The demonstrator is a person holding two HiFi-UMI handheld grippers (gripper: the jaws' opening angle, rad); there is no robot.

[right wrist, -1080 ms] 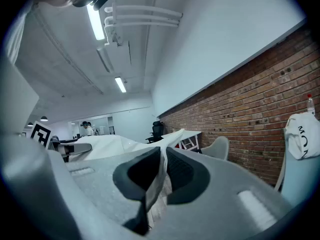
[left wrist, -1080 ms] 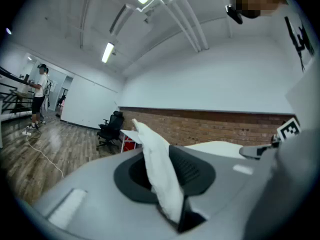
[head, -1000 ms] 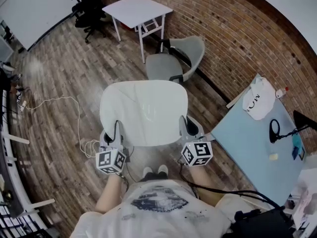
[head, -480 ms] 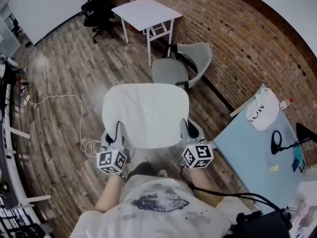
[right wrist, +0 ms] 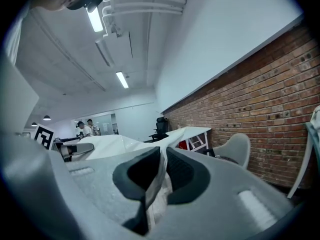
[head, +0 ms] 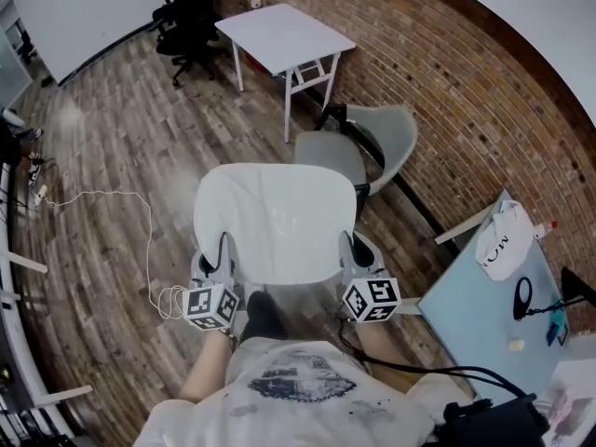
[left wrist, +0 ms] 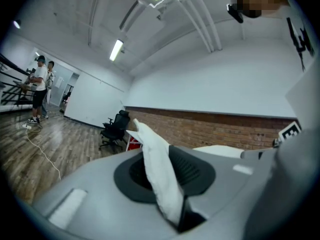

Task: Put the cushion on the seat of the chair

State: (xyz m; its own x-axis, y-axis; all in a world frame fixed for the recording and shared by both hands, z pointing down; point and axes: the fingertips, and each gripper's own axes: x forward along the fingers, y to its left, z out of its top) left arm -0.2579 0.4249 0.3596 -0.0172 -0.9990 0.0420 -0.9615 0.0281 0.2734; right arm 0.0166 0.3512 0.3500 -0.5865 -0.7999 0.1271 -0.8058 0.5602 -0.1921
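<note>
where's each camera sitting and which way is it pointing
Head view: on the person's head, facing steeply down at cushion and chair; shows torso, forearms, left hand-held gripper, right hand-held gripper.
Left gripper view: on the left hand-held gripper, facing along its jaws, shut on the cushion's edge.
Right gripper view: likewise on the right hand-held gripper.
All three show the cushion.

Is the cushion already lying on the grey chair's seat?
No, the cushion is held between the left gripper and the right gripper, short of the chair, whose grey seat shows bare.
</note>
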